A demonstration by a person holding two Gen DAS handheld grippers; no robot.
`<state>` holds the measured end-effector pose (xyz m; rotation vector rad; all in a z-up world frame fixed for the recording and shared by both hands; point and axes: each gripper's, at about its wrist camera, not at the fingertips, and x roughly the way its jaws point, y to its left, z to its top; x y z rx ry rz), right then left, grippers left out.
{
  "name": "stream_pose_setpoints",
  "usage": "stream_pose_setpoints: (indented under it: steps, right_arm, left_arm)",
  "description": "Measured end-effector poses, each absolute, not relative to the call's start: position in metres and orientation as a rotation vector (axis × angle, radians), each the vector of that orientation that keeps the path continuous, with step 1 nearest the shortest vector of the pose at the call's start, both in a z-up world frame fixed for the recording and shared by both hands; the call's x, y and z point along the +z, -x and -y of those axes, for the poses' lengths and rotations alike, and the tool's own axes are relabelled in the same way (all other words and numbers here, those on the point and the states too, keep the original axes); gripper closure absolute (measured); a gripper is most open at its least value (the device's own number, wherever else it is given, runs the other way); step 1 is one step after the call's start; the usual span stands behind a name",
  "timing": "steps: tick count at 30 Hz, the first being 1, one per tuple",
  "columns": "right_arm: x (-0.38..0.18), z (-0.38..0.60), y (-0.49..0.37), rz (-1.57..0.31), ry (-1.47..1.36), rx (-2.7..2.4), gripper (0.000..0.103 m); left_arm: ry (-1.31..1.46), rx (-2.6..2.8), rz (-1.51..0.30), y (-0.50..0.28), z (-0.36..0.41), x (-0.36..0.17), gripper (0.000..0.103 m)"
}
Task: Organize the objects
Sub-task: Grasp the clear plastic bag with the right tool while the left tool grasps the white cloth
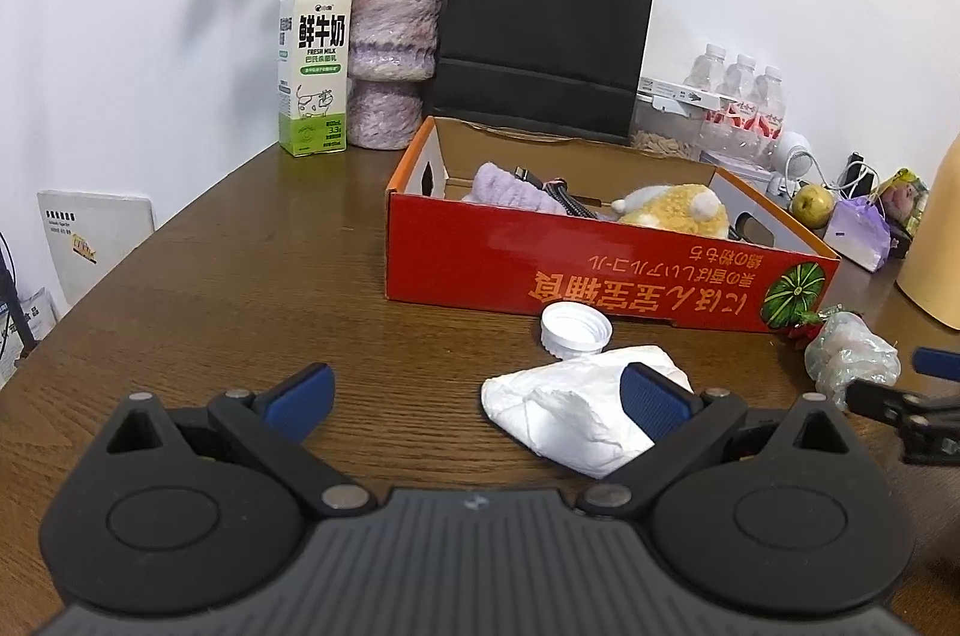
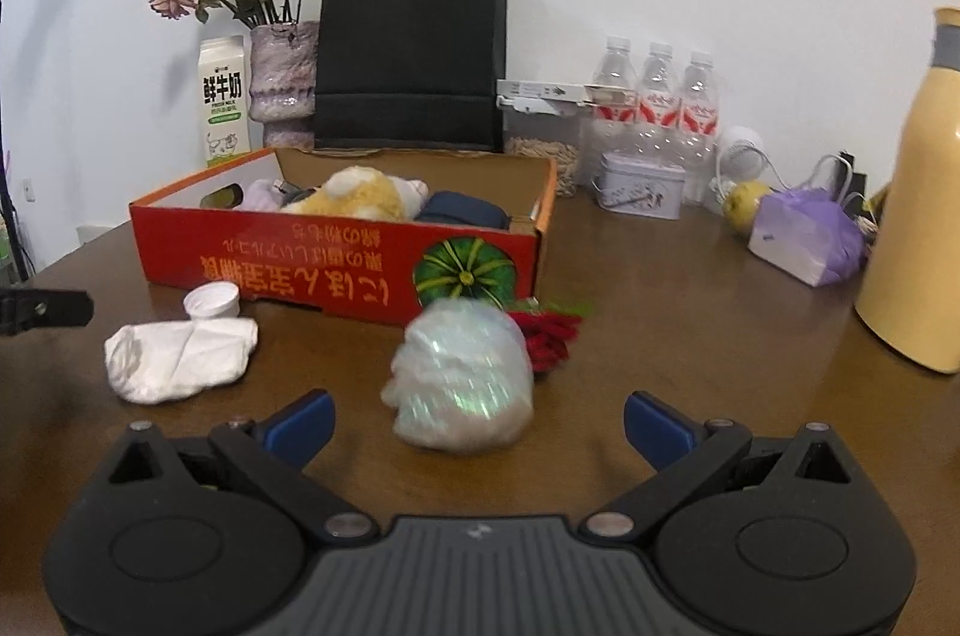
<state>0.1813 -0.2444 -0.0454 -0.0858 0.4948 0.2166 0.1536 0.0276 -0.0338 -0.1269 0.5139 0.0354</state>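
White crumpled cloth [image 1: 570,411], white cap [image 1: 575,329], blurred, perhaps plastic wad [image 2: 462,378], before red box [image 1: 600,270]

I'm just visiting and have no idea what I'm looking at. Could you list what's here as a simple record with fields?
setting: brown wooden table against a white wall
container: red cardboard box, open top
in the box: yellow plush toy, lilac cloth, dark blue item
loose in front: white crumpled cloth, white bottle cap, shiny plastic bundle, red artificial flower
left gripper: open, empty
right gripper: open, empty, facing the bundle
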Motion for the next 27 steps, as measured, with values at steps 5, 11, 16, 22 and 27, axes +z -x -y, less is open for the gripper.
stream_pose_setpoints:
  steps: [5,11,16,22,27]
  right_arm:
    - [-0.047,0.227,-0.207,-0.527,0.092,0.235,0.023]
    - [-0.045,0.228,-0.204,-0.480,0.062,0.241,0.065]
    - [-0.038,0.233,-0.179,-0.370,0.056,0.232,0.066]
    - [-0.034,0.231,-0.154,-0.312,0.077,0.233,0.066]
    - [-0.034,0.230,-0.153,-0.313,0.078,0.225,0.066]
  left_arm:
    - [0.132,0.033,-0.513,-0.153,-0.028,-0.033,0.000]
    - [0.132,0.029,-0.511,-0.153,-0.028,-0.033,0.000]
    - [0.138,0.030,-0.506,-0.152,-0.028,-0.032,0.000]
    - [0.124,0.021,-0.515,-0.152,-0.026,-0.034,0.000]
    - [0.100,0.011,-0.555,-0.154,-0.021,-0.038,0.000]
